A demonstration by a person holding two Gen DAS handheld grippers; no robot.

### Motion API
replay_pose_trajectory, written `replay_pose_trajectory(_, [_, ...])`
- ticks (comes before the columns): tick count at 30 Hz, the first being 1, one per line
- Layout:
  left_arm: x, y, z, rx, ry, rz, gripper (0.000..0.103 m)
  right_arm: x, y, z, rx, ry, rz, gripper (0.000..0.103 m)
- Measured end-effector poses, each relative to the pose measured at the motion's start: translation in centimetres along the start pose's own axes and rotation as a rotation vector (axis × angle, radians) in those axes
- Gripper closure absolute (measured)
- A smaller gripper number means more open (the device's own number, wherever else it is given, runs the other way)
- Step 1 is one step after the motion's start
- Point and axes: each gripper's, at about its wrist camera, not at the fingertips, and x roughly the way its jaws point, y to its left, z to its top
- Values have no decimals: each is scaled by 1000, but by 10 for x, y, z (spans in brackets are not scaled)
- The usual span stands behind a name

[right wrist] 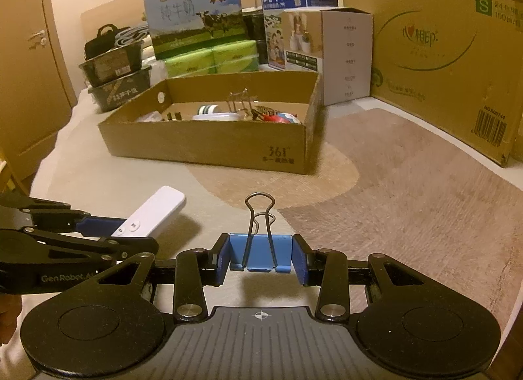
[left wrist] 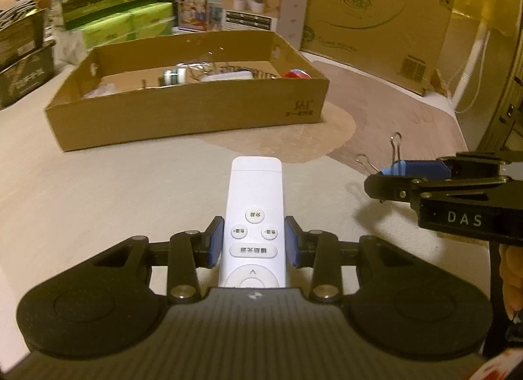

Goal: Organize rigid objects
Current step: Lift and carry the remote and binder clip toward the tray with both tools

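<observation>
My left gripper (left wrist: 254, 241) is shut on a white remote control (left wrist: 255, 203), which sticks out forward above the pale surface. The same remote (right wrist: 153, 213) shows at the left of the right wrist view, in the left gripper (right wrist: 108, 233). A blue binder clip (right wrist: 260, 254) with its wire handles upright is clamped in my right gripper (right wrist: 260, 257). In the left wrist view that clip (left wrist: 394, 167) and the right gripper (left wrist: 389, 177) appear at the right edge. Ahead lies a shallow open cardboard box (left wrist: 196, 118), also seen as the cardboard box (right wrist: 212, 151), holding several small items.
Milk cartons (right wrist: 196, 17), green packs (right wrist: 212, 59), a white carton (right wrist: 327, 53) and a big cardboard box (right wrist: 441, 53) line the back. Dark trays (right wrist: 114, 76) are stacked at the left. A door (right wrist: 29, 53) stands far left. Brown mat (right wrist: 408, 200) covers the right.
</observation>
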Motion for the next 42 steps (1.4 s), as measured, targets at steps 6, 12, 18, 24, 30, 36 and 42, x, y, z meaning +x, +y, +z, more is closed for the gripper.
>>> replay_pose_trajectory(6, [-22,4,-3,-42,-5,36,68,-12,7,2,6,-5,9,63])
replay_pose_trajectory(12, [-40,8,-2,-66,-15,74,68,-22,17,5,0,-6,13,63])
replay_pose_trajectory(18, [-57,15,1,-89,-24,105,68,-30,28,15,9,5,14,63])
replay_pose_trajectory(24, [-67,23,4,-104,-26,118,68,-34,40,25,-1,7,22,63])
replay_pose_trajectory(30, [-73,30,14,-98,-27,122,68,-33,46,37,-20,22,25,63])
replay_pose_trajectory(36, [-74,37,31,-82,-17,124,68,-29,47,52,-29,27,35,63])
replay_pose_trajectory(42, [-75,46,49,-71,-23,116,68,-25,51,70,-60,29,40,63])
